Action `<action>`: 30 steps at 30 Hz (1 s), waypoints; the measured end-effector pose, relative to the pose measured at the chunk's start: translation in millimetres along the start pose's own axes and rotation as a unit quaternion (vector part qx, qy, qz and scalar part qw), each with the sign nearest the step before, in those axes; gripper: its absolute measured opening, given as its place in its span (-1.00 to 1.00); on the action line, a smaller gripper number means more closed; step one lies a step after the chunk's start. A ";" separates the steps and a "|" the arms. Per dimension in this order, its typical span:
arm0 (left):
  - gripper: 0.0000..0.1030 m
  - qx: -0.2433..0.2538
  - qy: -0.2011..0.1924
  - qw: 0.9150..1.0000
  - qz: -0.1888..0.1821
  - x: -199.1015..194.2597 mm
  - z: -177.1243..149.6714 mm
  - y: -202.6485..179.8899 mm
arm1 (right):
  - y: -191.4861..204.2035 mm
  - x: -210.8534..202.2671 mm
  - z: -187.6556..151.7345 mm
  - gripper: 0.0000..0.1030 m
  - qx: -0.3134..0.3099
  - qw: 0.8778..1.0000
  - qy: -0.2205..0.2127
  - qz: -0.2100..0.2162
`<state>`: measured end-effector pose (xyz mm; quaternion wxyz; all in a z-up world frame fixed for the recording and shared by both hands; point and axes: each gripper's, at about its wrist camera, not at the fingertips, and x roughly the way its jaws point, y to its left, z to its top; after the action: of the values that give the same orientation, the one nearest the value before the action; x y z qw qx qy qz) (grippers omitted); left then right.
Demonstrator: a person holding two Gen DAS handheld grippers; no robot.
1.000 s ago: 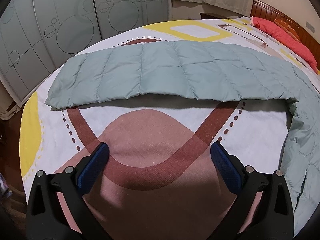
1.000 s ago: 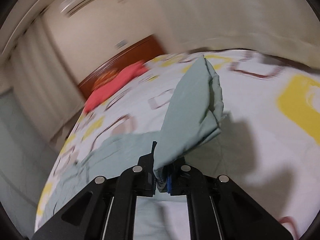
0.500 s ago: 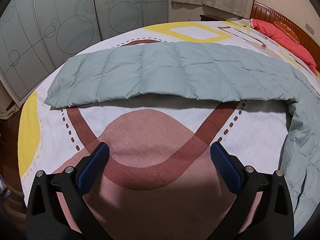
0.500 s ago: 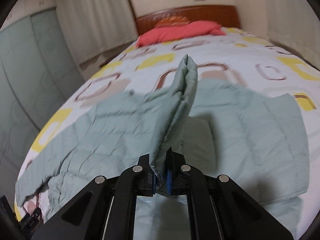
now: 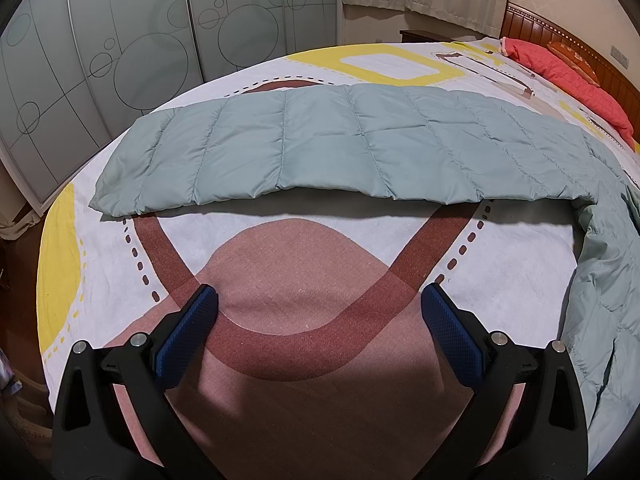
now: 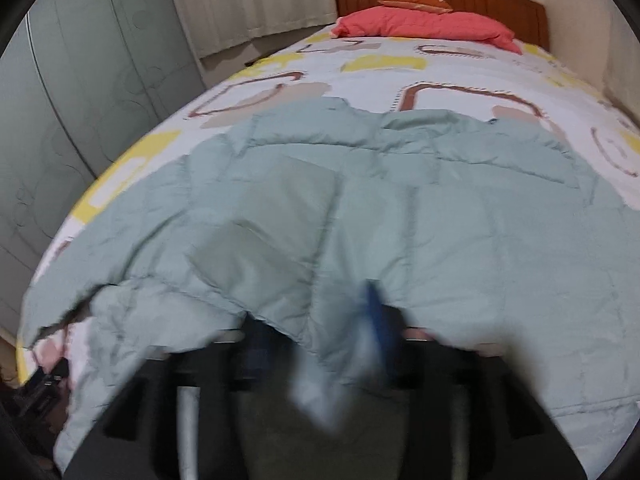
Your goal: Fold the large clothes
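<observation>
Left gripper (image 5: pixel 319 312): wide open, blue pads (image 5: pixel 186 334) far apart, nothing between them. Hanging over the bed sheet (image 5: pixel 288 268), above its pink and brown shapes.

Green puffy coat (image 5: pixel 344 144): flat on the sheet, well past the left gripper. One long quilted part spread across the bed from side to side. More of it bent down along the right edge.

Right gripper (image 6: pixel 320 344): very blurry, low in the right wrist view. A blue pad (image 6: pixel 374 312) poking up through the coat (image 6: pixel 360 208), with cloth draped over and around it. Maybe opening, but hard to say, so cannot tell.

Red pillow (image 6: pixel 424 26) far off, by the wooden headboard (image 6: pixel 500 2). Glass closet doors (image 5: pixel 120 48) beside the bed.
</observation>
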<state>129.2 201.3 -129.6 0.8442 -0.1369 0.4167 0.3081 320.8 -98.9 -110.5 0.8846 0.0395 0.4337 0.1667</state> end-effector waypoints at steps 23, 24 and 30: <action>0.96 0.004 -0.003 1.000 0.007 1.1 -0.3 -1.6 | -218.9 -39.3 11.8 -0.20 0.230 0.960 -0.040 -0.153; 0.96 0.005 -0.003 1.000 0.007 1.2 0.0 -1.8 | -215.0 -26.1 11.3 -0.20 0.220 0.964 -0.024 -0.146; 0.96 0.005 -0.003 1.000 0.008 1.3 0.0 -1.9 | -199.0 -31.1 16.5 -0.20 0.188 0.968 -0.022 -0.163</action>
<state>131.0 200.3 -130.7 0.8437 -0.1288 0.4166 0.3131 367.9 -295.3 -119.5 0.8857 0.1376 0.4386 -0.0656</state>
